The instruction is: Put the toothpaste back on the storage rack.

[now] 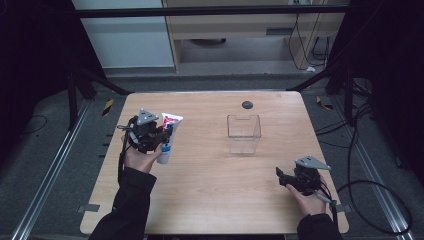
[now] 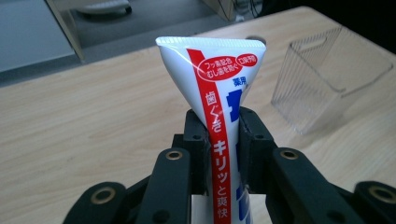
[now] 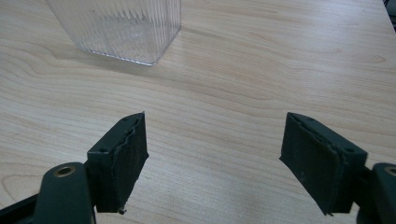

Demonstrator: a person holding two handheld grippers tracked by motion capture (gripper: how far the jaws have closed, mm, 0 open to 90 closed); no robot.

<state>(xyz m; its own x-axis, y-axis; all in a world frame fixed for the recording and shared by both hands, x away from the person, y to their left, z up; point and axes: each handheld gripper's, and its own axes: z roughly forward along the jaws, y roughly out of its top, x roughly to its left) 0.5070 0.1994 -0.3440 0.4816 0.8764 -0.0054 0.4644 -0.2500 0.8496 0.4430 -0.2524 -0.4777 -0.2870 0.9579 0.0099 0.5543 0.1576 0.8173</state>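
Left gripper point(image 2: 223, 135) clamping upright toothpaste tube point(image 2: 215, 79)

We wear dark long sleeves point(image 1: 131, 197) on both arms. Our left gripper point(image 1: 150, 134) and right gripper point(image 1: 292, 179) are black, each topped by a grey three-cornered plate and trailing a black cable. Brass-ringed screw holes dot the black linkages; the right gripper's dark jaw pads point(image 3: 128, 156) look worn.
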